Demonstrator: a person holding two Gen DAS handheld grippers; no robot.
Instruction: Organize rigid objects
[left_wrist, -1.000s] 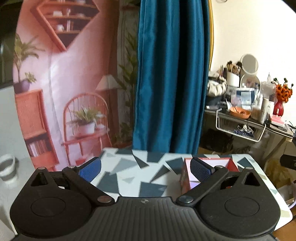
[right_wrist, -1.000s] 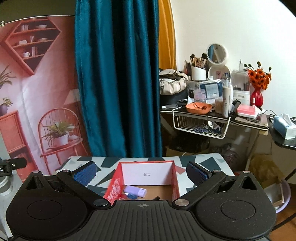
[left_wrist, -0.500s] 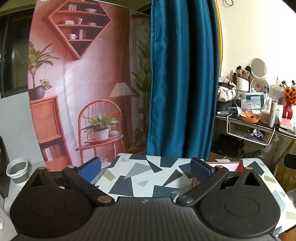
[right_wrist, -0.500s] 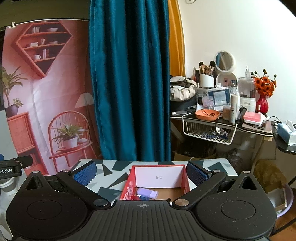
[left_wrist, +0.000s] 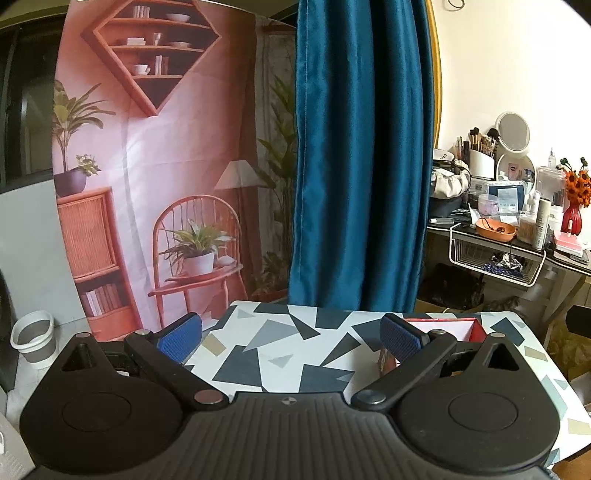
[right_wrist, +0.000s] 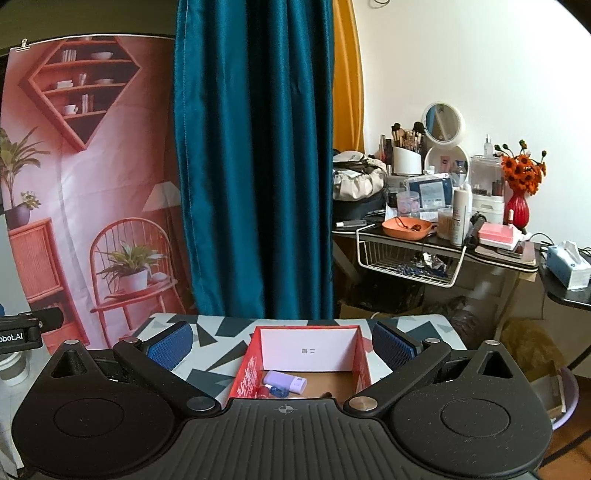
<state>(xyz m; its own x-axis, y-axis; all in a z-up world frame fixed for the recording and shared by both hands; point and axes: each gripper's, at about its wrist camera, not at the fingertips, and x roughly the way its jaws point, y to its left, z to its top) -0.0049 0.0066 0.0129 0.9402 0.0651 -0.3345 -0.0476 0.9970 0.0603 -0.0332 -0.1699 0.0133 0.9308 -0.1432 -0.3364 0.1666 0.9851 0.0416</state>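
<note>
A red open box (right_wrist: 364, 363) with a white inner wall stands on the patterned table (right_wrist: 218, 350). A lilac and white oblong object (right_wrist: 284, 381) and small red and blue items (right_wrist: 271, 392) lie inside it. My right gripper (right_wrist: 282, 345) is open and empty, held above and in front of the box. My left gripper (left_wrist: 291, 338) is open and empty over the table (left_wrist: 280, 350), with the box (left_wrist: 476, 330) partly hidden behind its right finger.
A teal curtain (right_wrist: 255, 166) and a printed backdrop (left_wrist: 166, 166) hang behind the table. A cluttered vanity desk (right_wrist: 443, 236) with a wire basket stands to the right. A white bin (left_wrist: 33, 338) sits on the floor at the left.
Both grippers have risen and drawn back from the table, so the box looks lower and farther. Both stay open and empty.
</note>
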